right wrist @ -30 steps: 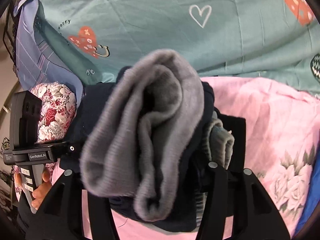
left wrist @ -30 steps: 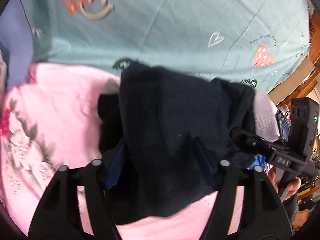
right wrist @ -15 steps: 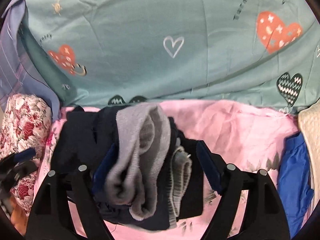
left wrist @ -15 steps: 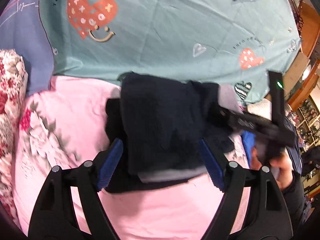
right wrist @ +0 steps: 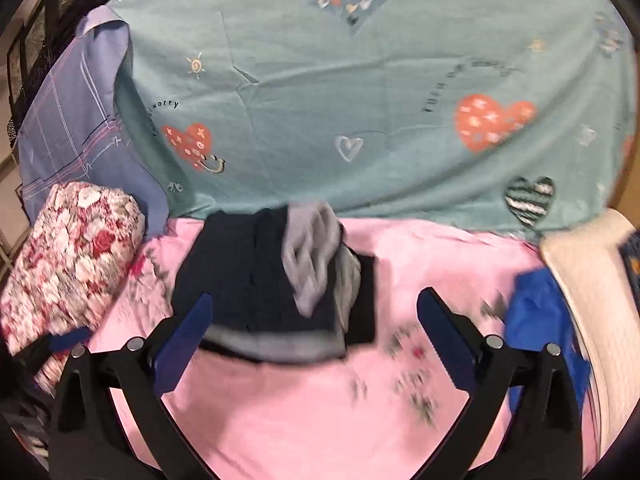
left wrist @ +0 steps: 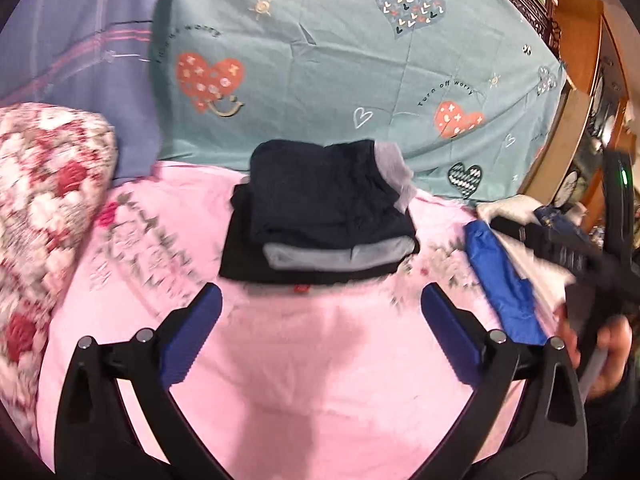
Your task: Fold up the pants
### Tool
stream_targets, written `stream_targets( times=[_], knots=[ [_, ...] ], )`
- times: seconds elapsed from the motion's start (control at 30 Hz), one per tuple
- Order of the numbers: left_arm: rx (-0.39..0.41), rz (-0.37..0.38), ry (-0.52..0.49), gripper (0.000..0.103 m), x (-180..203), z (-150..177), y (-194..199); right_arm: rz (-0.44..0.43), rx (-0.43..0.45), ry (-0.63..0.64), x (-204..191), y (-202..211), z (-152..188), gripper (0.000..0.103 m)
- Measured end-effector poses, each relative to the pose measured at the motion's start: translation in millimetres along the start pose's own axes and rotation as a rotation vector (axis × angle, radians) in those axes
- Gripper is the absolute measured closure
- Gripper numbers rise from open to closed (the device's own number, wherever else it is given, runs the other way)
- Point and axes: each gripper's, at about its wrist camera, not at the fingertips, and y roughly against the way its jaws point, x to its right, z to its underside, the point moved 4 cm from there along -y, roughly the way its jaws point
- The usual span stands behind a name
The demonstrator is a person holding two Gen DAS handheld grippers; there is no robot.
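Floral pillow (left wrist: 44, 184), teal heart sheet (right wrist: 360, 92), blue cloth (left wrist: 504, 276).

Both grippers, left (left wrist: 320, 312) and right (right wrist: 314, 314), now off the folded pants (left wrist: 320, 212).

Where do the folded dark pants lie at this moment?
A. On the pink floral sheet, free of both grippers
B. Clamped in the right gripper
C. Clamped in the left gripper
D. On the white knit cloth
A: the pants rest on the pink sheet, with the left gripper and right gripper both open and empty.

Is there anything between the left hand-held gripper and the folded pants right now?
Nothing visible. The left hand-held gripper is open, and only bare pink sheet lies between it and the folded pants. The blue cloth lies off to the right.
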Motion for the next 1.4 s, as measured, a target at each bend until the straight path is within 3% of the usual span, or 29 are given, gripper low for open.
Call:
stream_targets(
  times=[0.2, 0.33, 0.4, 0.63, 0.93, 1.4],
  knots=[
    [-0.018, -0.157, -0.030, 0.002, 3.1, 54.7, -15.9, 0.047, 0.034, -0.105, 9.6, 12.7, 108.3, 0.001],
    [-0.038, -0.201, -0.079, 0.002, 3.9, 79.5, -41.2, 0.136, 0.034, -0.050, 4.8, 1.9, 142.6, 0.001],
    [-0.067, -0.214, -0.101, 0.002, 4.9, 86.1, -52.1, 0.111, 0.000, -0.041, 0.7, -8.0, 147.3, 0.001],
    [-0.060, -0.201, -0.083, 0.002, 1.7, 90.6, -56.6, 0.110, -0.015, -0.030, -0.6, -12.9, 162.4, 0.001],
    [-0.064, -0.260, -0.035, 0.002, -12.8, 92.2, -59.9, 0.101, -0.022, 0.000, -9.2, -13.5, 166.3, 0.001],
    [-0.079, -0.256, -0.021, 0.002, -16.4, 92.2, -64.0, 0.111, -0.051, 0.018, -13.6, -19.3, 172.6, 0.001]
  ],
)
